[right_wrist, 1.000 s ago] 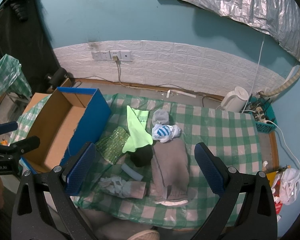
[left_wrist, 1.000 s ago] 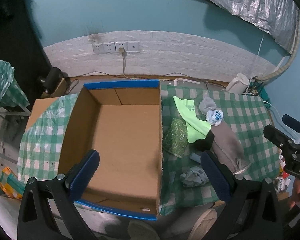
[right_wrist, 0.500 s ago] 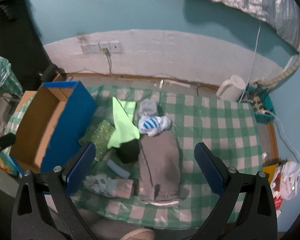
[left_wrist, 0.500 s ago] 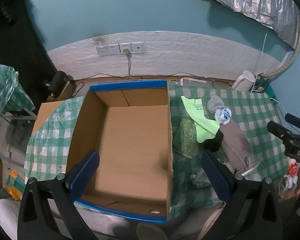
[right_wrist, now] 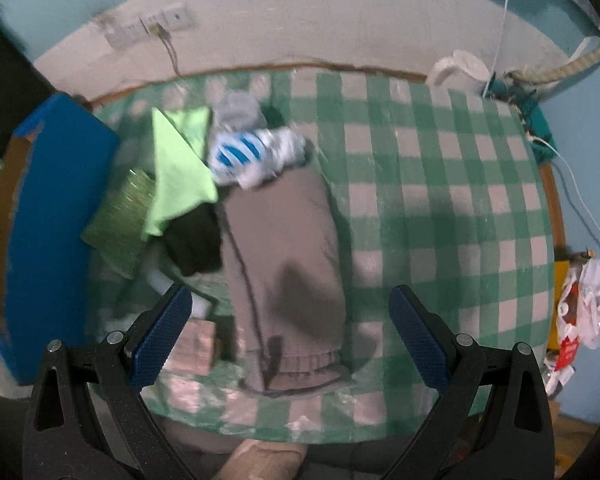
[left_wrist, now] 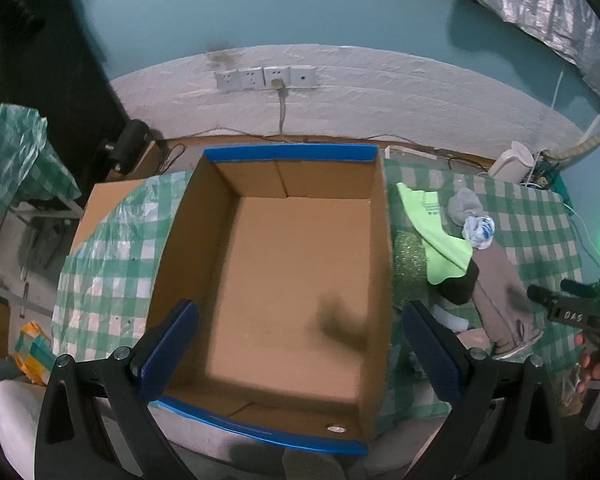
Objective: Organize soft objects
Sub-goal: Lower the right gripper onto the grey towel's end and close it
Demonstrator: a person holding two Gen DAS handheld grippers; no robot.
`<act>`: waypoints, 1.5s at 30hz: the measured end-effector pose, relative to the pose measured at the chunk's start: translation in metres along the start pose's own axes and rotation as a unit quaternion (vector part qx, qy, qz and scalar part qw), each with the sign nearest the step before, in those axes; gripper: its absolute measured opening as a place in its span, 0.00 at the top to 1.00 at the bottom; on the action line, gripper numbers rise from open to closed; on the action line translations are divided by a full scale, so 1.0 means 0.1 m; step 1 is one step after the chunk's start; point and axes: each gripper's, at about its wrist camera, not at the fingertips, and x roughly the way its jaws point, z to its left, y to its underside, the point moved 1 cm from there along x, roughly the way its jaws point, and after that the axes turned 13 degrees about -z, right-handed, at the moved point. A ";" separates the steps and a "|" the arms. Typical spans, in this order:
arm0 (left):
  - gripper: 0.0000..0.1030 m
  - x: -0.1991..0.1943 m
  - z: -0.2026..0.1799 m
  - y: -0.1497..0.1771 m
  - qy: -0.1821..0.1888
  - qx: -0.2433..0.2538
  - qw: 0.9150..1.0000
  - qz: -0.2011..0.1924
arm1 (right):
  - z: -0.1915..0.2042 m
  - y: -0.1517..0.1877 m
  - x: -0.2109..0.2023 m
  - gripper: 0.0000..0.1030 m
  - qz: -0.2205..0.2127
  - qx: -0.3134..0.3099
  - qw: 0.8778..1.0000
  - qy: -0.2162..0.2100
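Observation:
An empty cardboard box (left_wrist: 292,280) with blue edges sits on the green checked table; it shows at the left of the right wrist view (right_wrist: 56,216). Right of it lie soft items: grey-brown pants (right_wrist: 288,260), a lime green cloth (right_wrist: 180,168), a blue-striped white bundle (right_wrist: 252,152), a grey sock (right_wrist: 238,110), a black item (right_wrist: 196,244) and a sparkly green cloth (right_wrist: 120,216). My left gripper (left_wrist: 300,344) is open and empty above the box. My right gripper (right_wrist: 288,332) is open and empty above the pants' lower end.
A white kettle (right_wrist: 460,68) and a teal basket with cables (right_wrist: 532,112) stand at the table's far right. A plastic bag (right_wrist: 584,304) hangs off the right edge. Wall sockets (left_wrist: 268,78) with a cord are behind the box.
The right gripper has dropped down and forward toward the pants, and its view is blurred by motion. The left gripper has shifted slightly so the box sits more central.

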 end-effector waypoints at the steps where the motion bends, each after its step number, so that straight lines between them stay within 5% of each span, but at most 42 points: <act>1: 0.01 0.02 0.04 0.00 -0.001 -0.004 1.000 0.002 | -0.02 0.03 0.06 0.05 0.007 -0.001 1.000 0.004; 20: 0.01 0.23 0.22 0.11 0.011 0.009 0.999 0.035 | 0.05 0.34 0.69 0.05 0.072 -0.036 0.996 0.025; 24: 0.10 0.28 0.26 0.17 0.002 0.020 0.999 0.039 | 0.06 0.42 0.78 0.20 0.082 -0.031 0.996 0.015; 35: 0.10 0.39 0.32 0.29 -0.003 0.004 0.998 0.058 | 0.24 0.57 0.69 0.47 0.074 -0.050 0.996 0.013; 40: 0.10 0.31 -0.19 0.34 0.045 0.046 0.996 0.054 | 0.25 0.56 0.56 0.64 0.073 -0.043 0.996 -0.001; 45: 0.10 0.24 -0.77 0.43 0.085 0.105 0.989 0.054 | 0.27 0.57 0.51 0.66 0.073 -0.041 0.996 -0.007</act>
